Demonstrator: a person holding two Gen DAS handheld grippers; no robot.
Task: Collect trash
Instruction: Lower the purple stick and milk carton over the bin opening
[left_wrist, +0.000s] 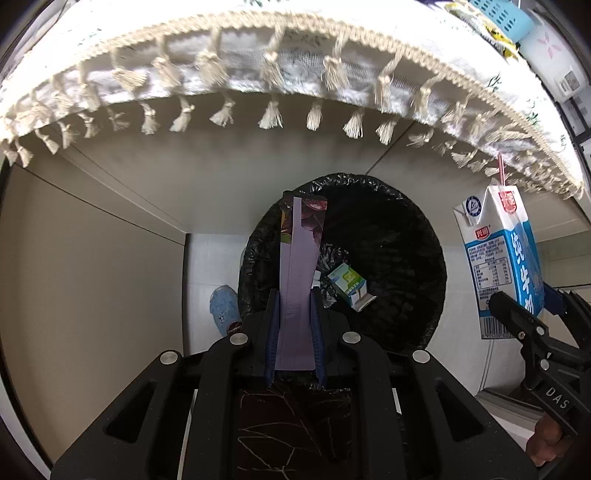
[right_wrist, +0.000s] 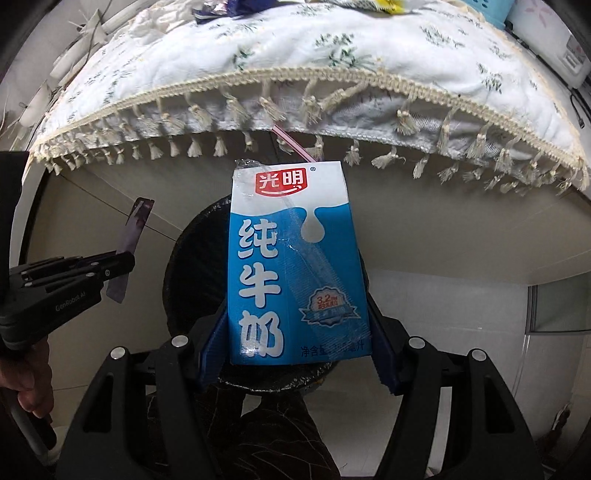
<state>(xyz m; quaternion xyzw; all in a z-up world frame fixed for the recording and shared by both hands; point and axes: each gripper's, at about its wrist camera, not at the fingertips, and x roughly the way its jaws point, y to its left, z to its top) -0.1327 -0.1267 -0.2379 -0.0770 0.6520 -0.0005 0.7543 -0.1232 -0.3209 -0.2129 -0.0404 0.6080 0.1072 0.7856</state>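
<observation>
Above the bin (right_wrist: 192, 258), right tool (right_wrist: 295, 354) grips 光明 纯牛奶 carton (right_wrist: 291, 266); left tool (left_wrist: 294, 317) pinches purple wrapper (left_wrist: 295, 280).

A blue-and-white milk carton (right_wrist: 295, 266) with a red logo patch and a pink straw (right_wrist: 291, 142) is seen above the black-lined bin (left_wrist: 406, 258). A lilac wrapper (left_wrist: 297, 280) with dark purple print is shown there too. The white cloth (right_wrist: 295, 48) behind the bin is patterned with green sprigs and edged with cream tassels (left_wrist: 271, 114).
</observation>
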